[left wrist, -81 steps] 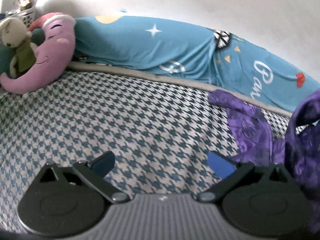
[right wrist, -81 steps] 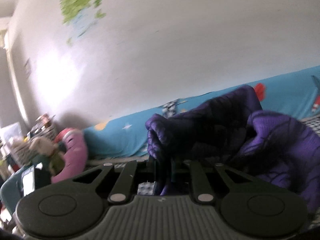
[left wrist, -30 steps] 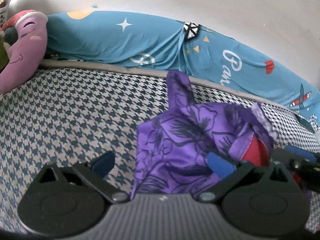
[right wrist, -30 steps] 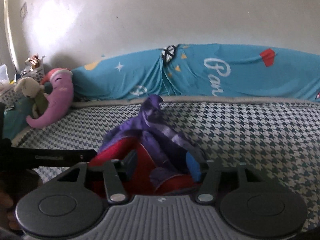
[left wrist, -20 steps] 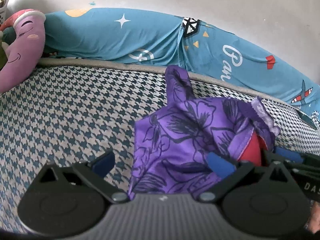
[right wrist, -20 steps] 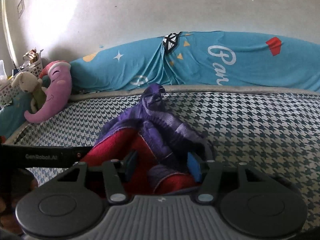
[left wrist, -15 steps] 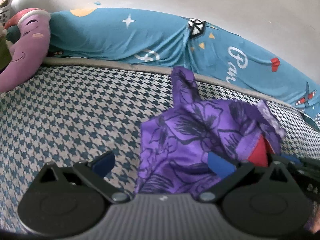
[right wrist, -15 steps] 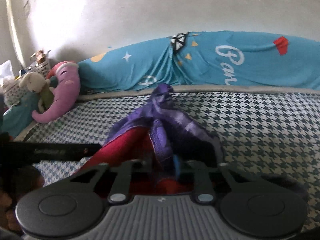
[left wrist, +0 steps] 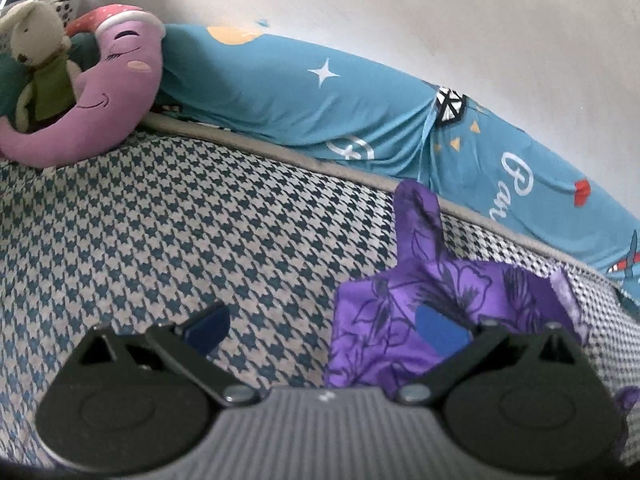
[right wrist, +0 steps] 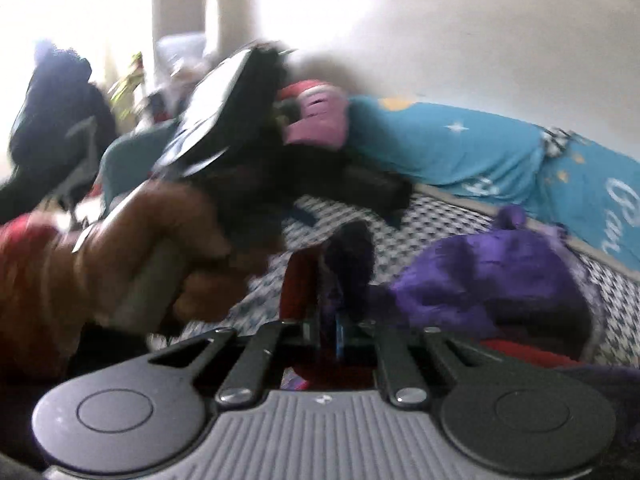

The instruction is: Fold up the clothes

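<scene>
Swung left since before, right gripper (right wrist: 334, 330) clamped on purple garment (right wrist: 492, 280); left gripper (left wrist: 320, 326) spread apart, empty. Might slip free if tugged hard.

A bedroom in a home: a bed (left wrist: 168, 216) spread with a blue-and-white houndstooth cover runs along a plain white wall (left wrist: 400, 8). A rolled teal quilt (left wrist: 320, 104) printed with stars lies against the wall, beyond the left gripper (left wrist: 320, 328). A purple moon-shaped cushion (left wrist: 108, 92) and a plush rabbit (left wrist: 38, 48) sit up and to that gripper's left.
</scene>
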`<act>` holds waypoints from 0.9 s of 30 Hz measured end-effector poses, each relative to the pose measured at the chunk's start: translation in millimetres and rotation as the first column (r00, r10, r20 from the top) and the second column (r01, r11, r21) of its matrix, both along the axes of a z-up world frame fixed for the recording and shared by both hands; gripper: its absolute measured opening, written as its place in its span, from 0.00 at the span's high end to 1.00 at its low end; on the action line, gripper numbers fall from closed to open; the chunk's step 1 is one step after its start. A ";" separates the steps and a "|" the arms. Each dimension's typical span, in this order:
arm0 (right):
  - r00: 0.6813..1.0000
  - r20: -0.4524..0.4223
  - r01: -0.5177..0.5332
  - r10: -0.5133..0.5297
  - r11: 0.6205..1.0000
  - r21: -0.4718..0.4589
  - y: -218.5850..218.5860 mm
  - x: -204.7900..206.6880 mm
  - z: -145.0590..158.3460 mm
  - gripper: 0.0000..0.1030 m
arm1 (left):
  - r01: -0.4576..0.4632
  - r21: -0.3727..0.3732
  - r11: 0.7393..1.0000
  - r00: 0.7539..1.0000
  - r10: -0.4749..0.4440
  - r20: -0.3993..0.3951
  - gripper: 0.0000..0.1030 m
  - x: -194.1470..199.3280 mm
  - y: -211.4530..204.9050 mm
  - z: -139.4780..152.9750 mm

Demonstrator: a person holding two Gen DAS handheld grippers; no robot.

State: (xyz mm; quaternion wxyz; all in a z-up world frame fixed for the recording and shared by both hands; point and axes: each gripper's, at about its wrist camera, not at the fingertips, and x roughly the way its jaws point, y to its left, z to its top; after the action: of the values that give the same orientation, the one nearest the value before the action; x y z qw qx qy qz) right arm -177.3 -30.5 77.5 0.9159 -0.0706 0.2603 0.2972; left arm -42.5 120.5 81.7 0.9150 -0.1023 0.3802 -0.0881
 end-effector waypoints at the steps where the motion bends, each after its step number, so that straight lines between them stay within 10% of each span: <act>1: 1.000 -0.009 -0.019 0.019 1.000 -0.009 3.4 -1.9 -0.1 0.90 | 0.002 0.001 1.000 1.000 -0.002 0.000 0.00 -0.4 0.9 0.6; 15: 0.970 -0.037 -0.236 0.240 0.968 0.088 7.4 -55.1 18.5 0.76 | 0.047 0.040 0.998 0.999 -0.046 -0.005 0.00 -6.0 -3.7 1.0; 27: 0.996 0.015 0.092 -0.093 0.992 0.090 -44.2 -23.8 44.0 0.70 | 0.184 0.104 0.977 0.982 -0.179 -0.058 0.00 -23.3 -25.6 -7.4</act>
State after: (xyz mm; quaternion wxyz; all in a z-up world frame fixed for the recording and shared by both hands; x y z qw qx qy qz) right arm -201.2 -74.6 121.5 0.9335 -0.0205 0.2408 0.2650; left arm -65.9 94.9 74.3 0.8978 -0.0189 0.4143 -0.1479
